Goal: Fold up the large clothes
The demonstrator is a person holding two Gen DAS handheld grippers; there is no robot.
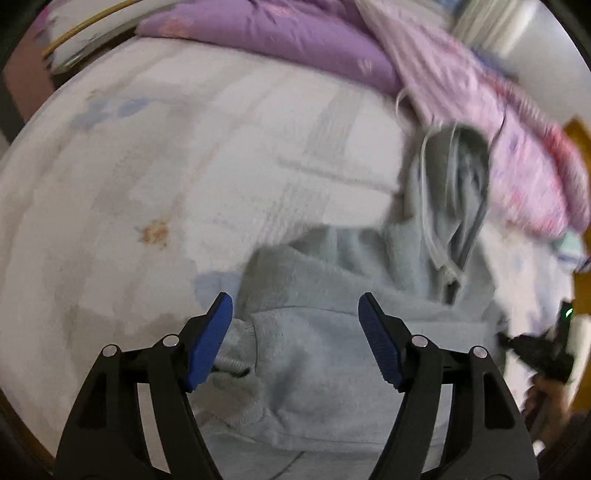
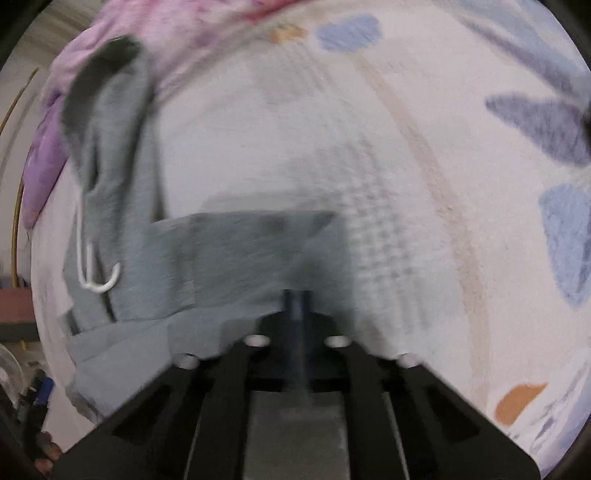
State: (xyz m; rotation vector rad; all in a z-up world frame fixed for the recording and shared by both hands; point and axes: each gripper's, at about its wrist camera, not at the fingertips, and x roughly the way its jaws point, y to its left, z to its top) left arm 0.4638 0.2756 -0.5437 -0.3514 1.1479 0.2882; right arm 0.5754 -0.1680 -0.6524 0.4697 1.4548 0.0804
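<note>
The hoodie (image 1: 332,354) is lying on the bedspread (image 1: 166,166), its hood (image 1: 454,192) reaching toward the quilts (image 1: 295,40) that are sitting piled along the bed's far edge.

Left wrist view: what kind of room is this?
Most likely a bedroom. A grey hoodie lies on a bed covered by a white patterned sheet, with a purple quilt and pink bedding bunched along the far side.
</note>
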